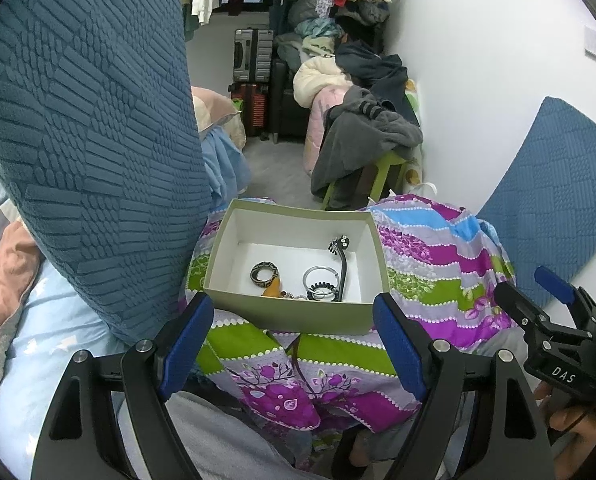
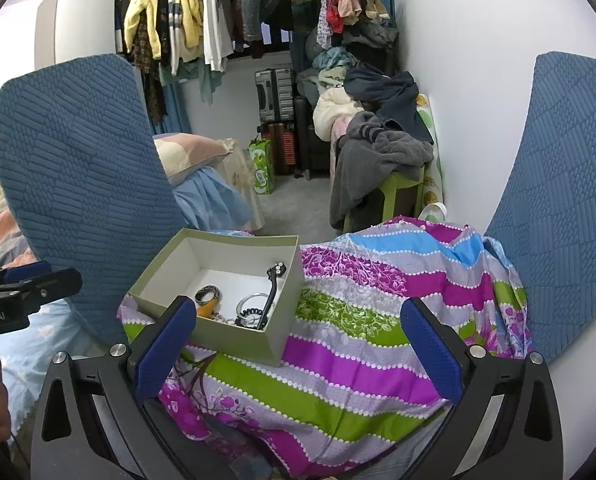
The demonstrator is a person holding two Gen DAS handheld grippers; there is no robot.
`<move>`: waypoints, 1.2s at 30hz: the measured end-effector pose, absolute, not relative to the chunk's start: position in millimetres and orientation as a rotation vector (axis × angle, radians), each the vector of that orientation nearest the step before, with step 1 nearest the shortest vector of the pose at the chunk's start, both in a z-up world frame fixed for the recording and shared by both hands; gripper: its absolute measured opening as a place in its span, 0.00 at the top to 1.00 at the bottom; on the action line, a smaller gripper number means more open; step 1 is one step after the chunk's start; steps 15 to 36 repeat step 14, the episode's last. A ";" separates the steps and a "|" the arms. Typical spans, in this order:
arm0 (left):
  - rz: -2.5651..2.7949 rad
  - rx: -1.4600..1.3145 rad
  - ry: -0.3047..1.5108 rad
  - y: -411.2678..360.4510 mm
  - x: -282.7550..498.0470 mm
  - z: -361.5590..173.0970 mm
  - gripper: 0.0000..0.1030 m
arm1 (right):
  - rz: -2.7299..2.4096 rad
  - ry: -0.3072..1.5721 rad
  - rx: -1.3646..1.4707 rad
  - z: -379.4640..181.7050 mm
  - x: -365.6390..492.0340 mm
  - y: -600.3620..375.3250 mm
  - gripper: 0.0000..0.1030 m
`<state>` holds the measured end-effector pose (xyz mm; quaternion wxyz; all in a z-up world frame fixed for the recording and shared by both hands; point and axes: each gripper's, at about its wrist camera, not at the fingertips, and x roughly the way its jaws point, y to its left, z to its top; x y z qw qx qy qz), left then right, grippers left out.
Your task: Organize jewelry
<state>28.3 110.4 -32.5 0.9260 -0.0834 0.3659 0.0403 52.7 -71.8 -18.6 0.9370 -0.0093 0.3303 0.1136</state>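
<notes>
An open green cardboard box point(image 1: 294, 312) with a white inside sits on a colourful striped cloth point(image 1: 437, 264). In it lie a striped bangle point(image 1: 264, 271), a silver ring bangle point(image 1: 321, 276), a black hair clip point(image 1: 341, 268), a dark coiled hair tie point(image 1: 321, 291) and an orange piece point(image 1: 272, 291). My left gripper point(image 1: 294, 344) is open and empty, just in front of the box. My right gripper point(image 2: 298, 344) is open and empty, over the cloth to the right of the box point(image 2: 234, 336). The right gripper also shows in the left wrist view point(image 1: 537, 300).
A blue quilted cushion point(image 1: 86, 140) stands left of the box, another point(image 2: 565, 200) leans on the right wall. Beyond are a green stool with grey clothes point(image 2: 381, 152), suitcases point(image 2: 276, 96) and hanging clothes point(image 2: 186, 20). Bedding point(image 1: 38, 340) lies at the left.
</notes>
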 end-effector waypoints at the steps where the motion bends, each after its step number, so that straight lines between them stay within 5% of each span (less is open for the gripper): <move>1: 0.083 -0.173 0.751 110.5 27.9 -32.7 0.20 | 0.232 0.677 -0.018 -19.8 52.9 -70.4 0.00; 36: 0.088 -0.175 0.748 113.1 27.5 -32.3 0.20 | 0.223 0.681 -0.018 -25.5 55.0 -66.4 0.00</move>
